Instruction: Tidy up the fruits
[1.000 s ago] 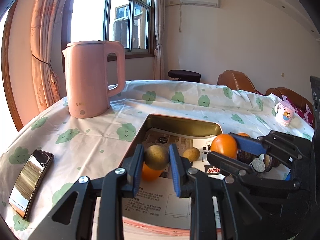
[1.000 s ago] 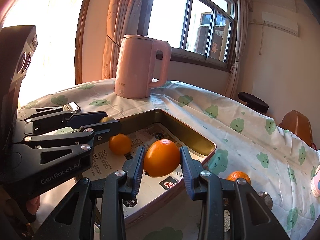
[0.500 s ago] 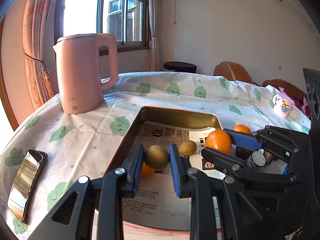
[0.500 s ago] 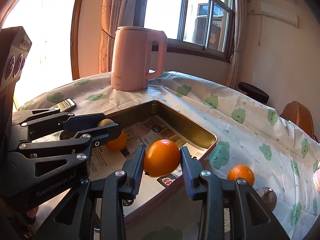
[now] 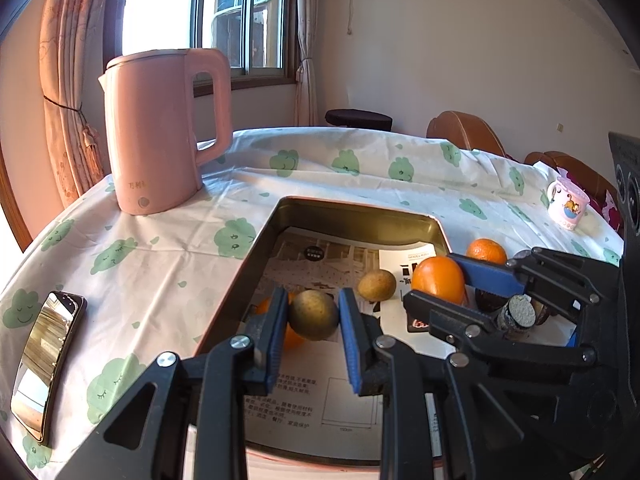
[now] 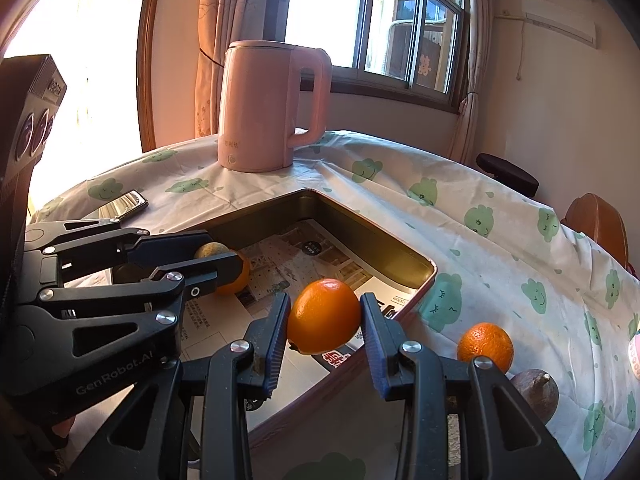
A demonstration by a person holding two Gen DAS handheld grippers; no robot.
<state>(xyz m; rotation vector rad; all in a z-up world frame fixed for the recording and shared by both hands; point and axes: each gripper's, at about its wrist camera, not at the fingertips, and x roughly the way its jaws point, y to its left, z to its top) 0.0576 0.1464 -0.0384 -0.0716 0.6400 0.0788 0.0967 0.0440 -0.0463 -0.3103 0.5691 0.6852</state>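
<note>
So two fruits are being carried at once here. A brownish round fruit [image 5: 313,314] is clamped between the pads of the left gripper [image 5: 313,322], held over the near left part of the paper-lined tin tray [image 5: 362,211], probably so it can be dropped beside the small orange [image 6: 236,276] lying there. An orange [image 6: 324,316] is pinched by the right gripper [image 6: 325,330] above the tray's near right edge. Another orange [image 6: 485,346] is left outside on the tablecloth [image 6: 500,248], right of the tray.
</note>
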